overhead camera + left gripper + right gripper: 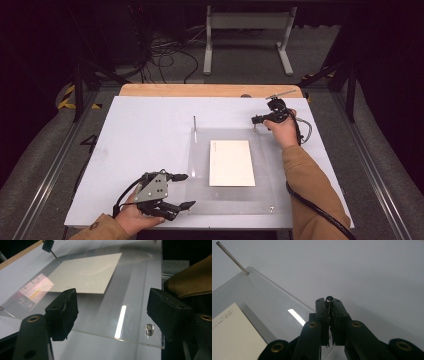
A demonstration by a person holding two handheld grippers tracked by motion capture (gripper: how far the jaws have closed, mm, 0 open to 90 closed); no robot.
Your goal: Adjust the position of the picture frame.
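Observation:
A clear acrylic plate (pixel 200 195) lies on the white board (pixel 145 135), with a white card (pixel 231 162) at its middle. I cannot tell whether the card is on or under the plate. At the plate's back right corner my right gripper (pixel 256 120) is shut on a thin metal pin (pixel 328 299) that stands upright between its jaws. My left gripper (pixel 189 190) is held open at the plate's front left corner, its pads (pixel 62 312) apart above the plate edge and nothing between them. A short metal stud (pixel 149 329) sits in that corner.
A tall thin pin (pixel 194 122) stands at the plate's back left corner, and a small stud (pixel 271 208) at its front right. A wooden strip (pixel 210 90) runs along the board's back edge. Beyond it are cables and a white frame (pixel 247 37) on the floor.

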